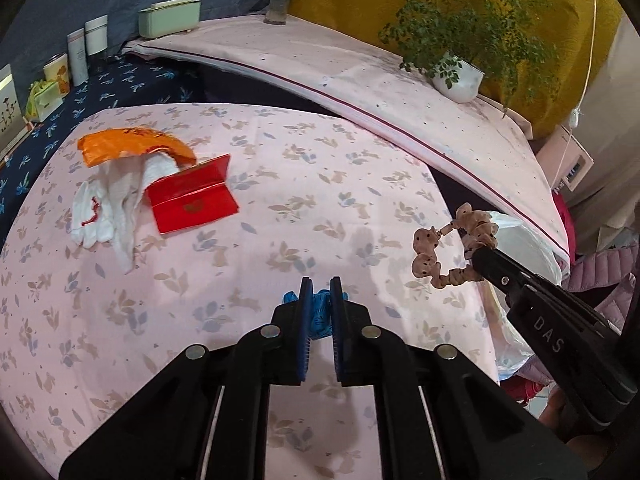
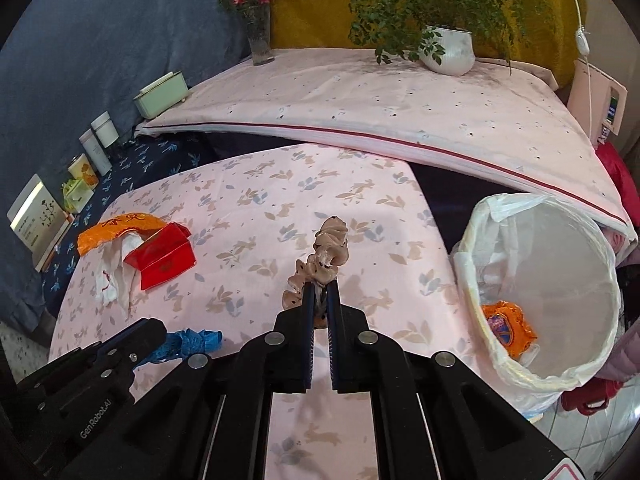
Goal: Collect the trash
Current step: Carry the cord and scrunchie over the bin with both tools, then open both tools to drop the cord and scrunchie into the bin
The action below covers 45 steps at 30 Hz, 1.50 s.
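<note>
Now blue wrapper (image 1: 320,312) between fingers (image 1: 306,320)

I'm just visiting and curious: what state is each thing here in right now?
Left gripper: shut on blue wrapper.
Right gripper: shut on beige scrunchie, lifted.
Lined bin: open, orange wrapper inside.
Red envelope: folded open, on the bed.

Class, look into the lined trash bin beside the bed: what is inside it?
Inside the trash bin lies a crumpled orange wrapper against the near wall. The liner's folds hide whatever might sit beneath it.
</note>
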Motion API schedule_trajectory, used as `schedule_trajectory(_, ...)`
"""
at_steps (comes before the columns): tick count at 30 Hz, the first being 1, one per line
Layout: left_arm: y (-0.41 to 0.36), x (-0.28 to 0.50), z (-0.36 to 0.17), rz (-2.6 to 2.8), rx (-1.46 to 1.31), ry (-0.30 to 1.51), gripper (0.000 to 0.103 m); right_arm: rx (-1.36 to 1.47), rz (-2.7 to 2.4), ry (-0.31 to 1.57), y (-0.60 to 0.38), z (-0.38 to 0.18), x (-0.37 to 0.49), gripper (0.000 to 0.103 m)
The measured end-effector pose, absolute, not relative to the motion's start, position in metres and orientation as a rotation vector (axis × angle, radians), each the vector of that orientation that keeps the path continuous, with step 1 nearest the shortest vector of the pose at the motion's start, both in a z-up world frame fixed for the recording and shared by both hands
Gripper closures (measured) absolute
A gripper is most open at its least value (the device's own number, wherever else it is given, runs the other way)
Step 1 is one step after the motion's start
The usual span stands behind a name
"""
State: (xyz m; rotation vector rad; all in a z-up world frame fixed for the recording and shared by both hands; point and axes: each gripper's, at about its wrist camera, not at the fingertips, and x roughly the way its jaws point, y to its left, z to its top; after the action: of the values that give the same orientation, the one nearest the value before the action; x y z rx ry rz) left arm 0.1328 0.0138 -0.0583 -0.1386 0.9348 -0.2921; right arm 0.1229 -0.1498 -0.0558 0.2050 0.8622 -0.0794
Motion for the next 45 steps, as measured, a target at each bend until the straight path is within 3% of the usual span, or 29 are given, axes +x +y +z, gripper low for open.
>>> schedule_trajectory(21,-0.134,0.120,-0.043,-0.529,-0.018,0.939,0.095,0.296,-0.272,0.818,-0.282,-0.051,0.080,0.097)
schedule_trajectory(35,-0.219,0.130,-0.037,-0.748,-0.095,0.983,0.094,0.347,-0.381,0.820,-0.346,-0.063,0.062,0.097)
schedule_trajectory(36,-0.223,0.131,-0.038,-0.759,-0.101,0.987,0.093,0.351,-0.386,0.820,-0.349,-0.064,0.061,0.097)
schedule_trajectory(38,-0.228,0.132,-0.038,-0.753,-0.090,0.987,0.070,0.354,-0.393,0.819,-0.354,-0.064,0.060,0.097)
schedule_trajectory(40,-0.227,0.131,-0.037,-0.720,-0.085,0.967,0.056,0.356,-0.395,0.819,-0.357,-0.064,0.060,0.097)
schedule_trajectory(45,-0.216,0.133,-0.039,-0.645,-0.050,0.949,0.053,0.350,-0.382,0.827,-0.354,-0.067,0.065,0.097)
